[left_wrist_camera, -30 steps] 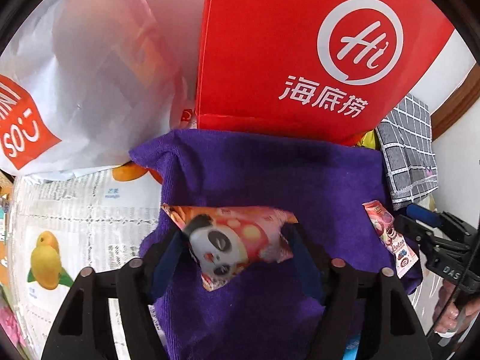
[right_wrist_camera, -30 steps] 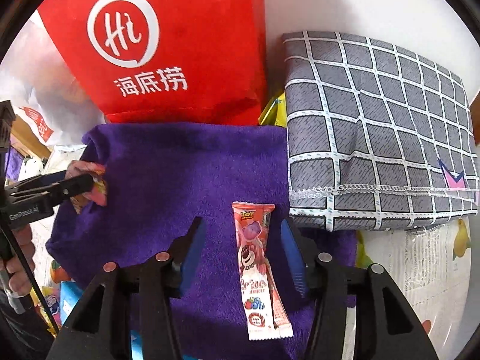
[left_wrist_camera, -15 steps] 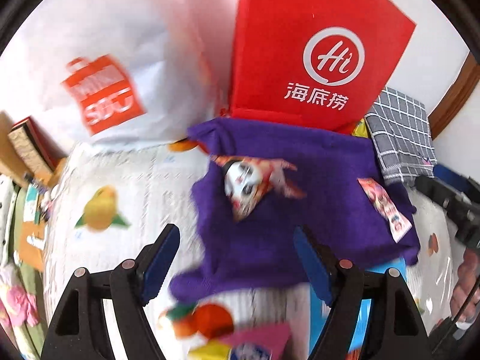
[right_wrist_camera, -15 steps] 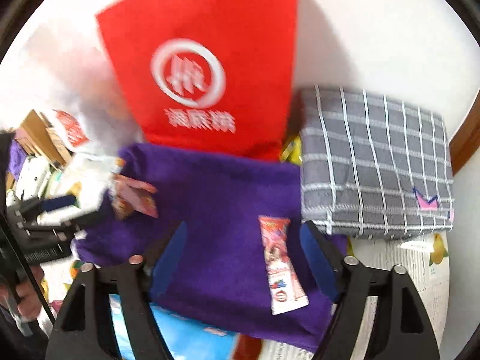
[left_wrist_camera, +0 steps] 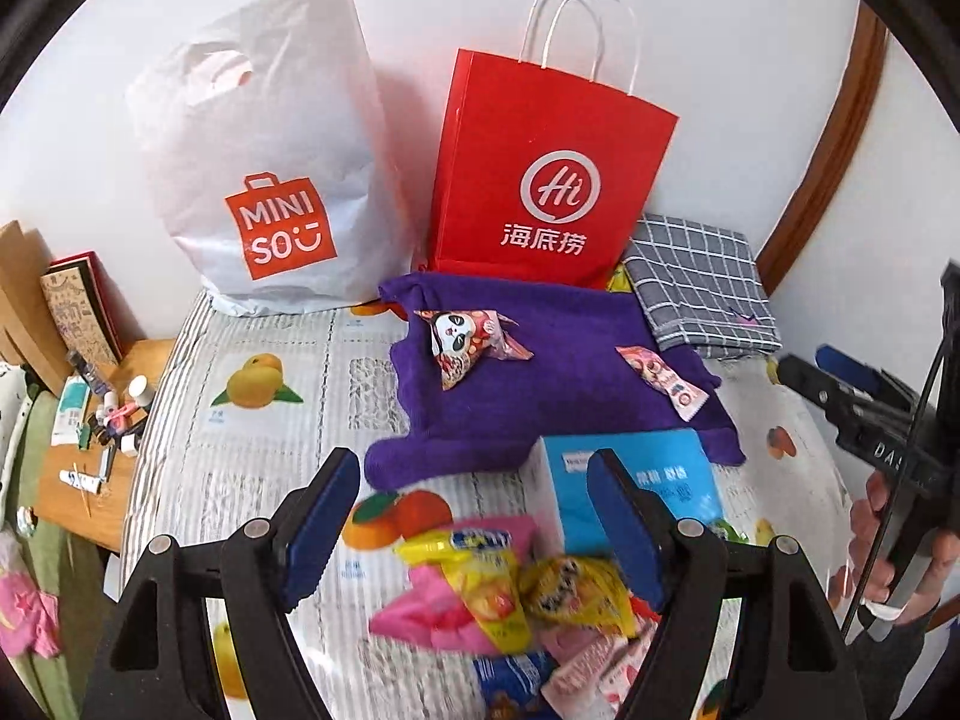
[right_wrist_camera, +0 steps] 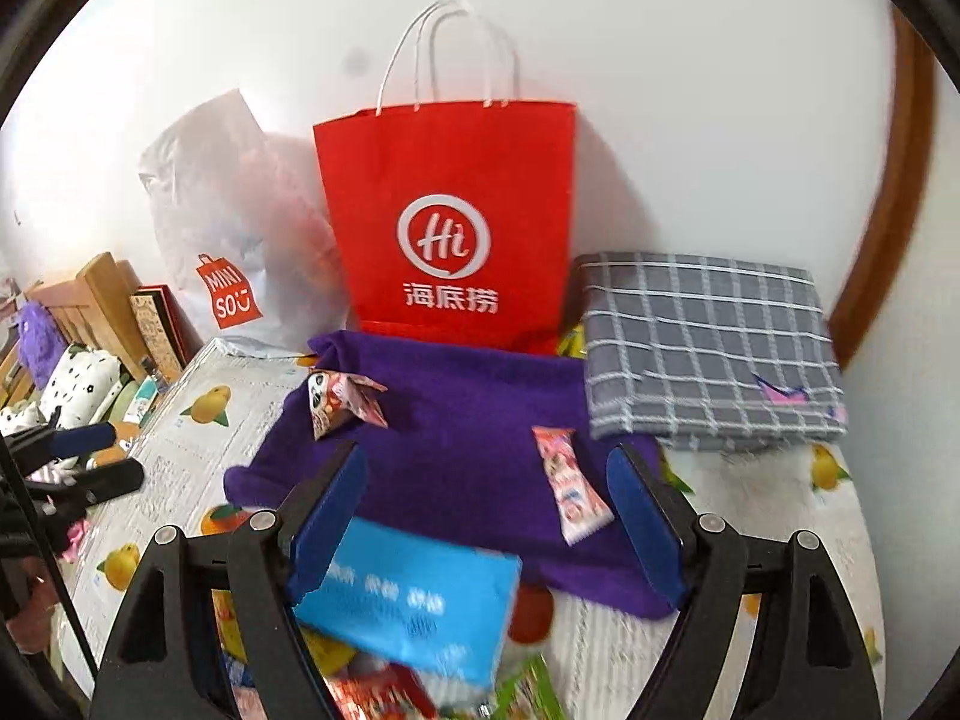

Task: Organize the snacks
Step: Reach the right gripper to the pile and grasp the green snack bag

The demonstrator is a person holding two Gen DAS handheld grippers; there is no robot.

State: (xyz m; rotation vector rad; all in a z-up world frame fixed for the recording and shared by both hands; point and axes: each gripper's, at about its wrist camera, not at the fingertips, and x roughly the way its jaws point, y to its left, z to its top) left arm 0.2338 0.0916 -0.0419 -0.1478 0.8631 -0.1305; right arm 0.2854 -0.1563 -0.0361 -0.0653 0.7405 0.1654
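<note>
Grippers (left_wrist_camera: 474, 516) withdrawn, panda snack (left_wrist_camera: 465, 339) released, foreground pile (left_wrist_camera: 510, 594) blurry

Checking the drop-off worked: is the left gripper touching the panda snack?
Apart. The left wrist view shows the open left gripper well short of the panda snack.

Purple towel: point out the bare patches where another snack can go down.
The purple towel is bare between the panda packet and the pink stick packet, and along its back edge by the red bag. The near edge is crowded: blue box, loose snack pile.
</note>
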